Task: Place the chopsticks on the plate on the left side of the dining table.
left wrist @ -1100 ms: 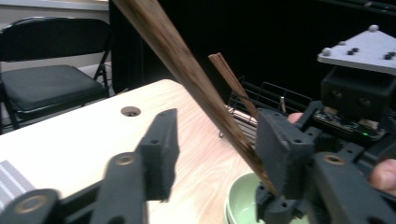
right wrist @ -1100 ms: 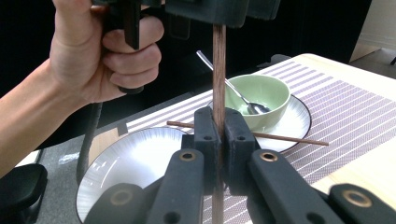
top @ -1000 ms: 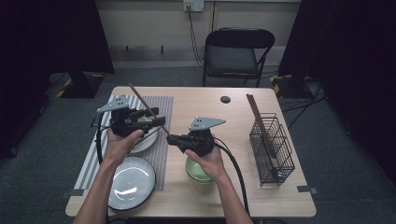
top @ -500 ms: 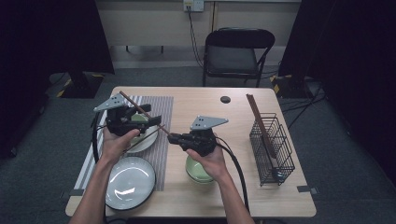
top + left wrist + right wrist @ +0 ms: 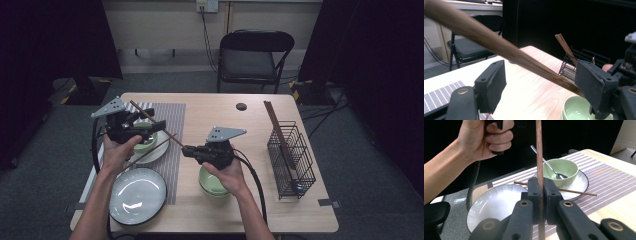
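Above striped mat [image 5: 170, 112], slender wooden chopstick [image 5: 150, 118] clamped in right gripper [image 5: 186, 149]

Spoon [image 5: 549, 168] in bowl [image 5: 560, 171] on plate [image 5: 580, 182], rack [image 5: 292, 155] right

- You have no text, label, brand, number or sign to read in any of the three views.
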A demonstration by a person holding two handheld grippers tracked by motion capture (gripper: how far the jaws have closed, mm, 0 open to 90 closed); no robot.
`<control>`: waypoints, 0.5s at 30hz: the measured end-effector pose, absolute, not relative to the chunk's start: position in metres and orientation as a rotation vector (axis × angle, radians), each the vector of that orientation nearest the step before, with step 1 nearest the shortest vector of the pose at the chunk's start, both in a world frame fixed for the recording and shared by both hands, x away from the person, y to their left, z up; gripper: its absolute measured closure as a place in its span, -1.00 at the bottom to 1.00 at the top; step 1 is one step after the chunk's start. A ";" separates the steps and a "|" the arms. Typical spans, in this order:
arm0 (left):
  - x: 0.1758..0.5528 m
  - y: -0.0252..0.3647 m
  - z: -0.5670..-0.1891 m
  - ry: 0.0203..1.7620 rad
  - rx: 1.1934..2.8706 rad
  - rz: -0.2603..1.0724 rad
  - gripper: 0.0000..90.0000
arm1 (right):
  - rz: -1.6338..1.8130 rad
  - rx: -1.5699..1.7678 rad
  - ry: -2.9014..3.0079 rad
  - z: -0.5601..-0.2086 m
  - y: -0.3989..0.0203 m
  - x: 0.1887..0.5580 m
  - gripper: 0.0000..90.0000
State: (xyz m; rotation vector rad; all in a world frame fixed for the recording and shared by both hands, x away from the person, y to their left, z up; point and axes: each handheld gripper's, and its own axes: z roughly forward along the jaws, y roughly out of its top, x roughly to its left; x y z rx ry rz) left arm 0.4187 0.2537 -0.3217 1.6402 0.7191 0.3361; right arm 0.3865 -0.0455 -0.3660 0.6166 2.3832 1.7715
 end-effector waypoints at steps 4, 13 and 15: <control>0.421 0.258 -0.324 0.747 1.659 0.359 -0.48 | 1.760 0.621 2.385 -0.366 -0.046 0.386 0.91; 0.423 0.264 -0.328 0.770 1.637 0.337 -0.49 | 1.744 0.623 2.394 -0.365 -0.047 0.385 0.91; 0.423 0.265 -0.329 0.766 1.641 0.358 -0.48 | 1.742 0.624 2.395 -0.365 -0.048 0.384 0.91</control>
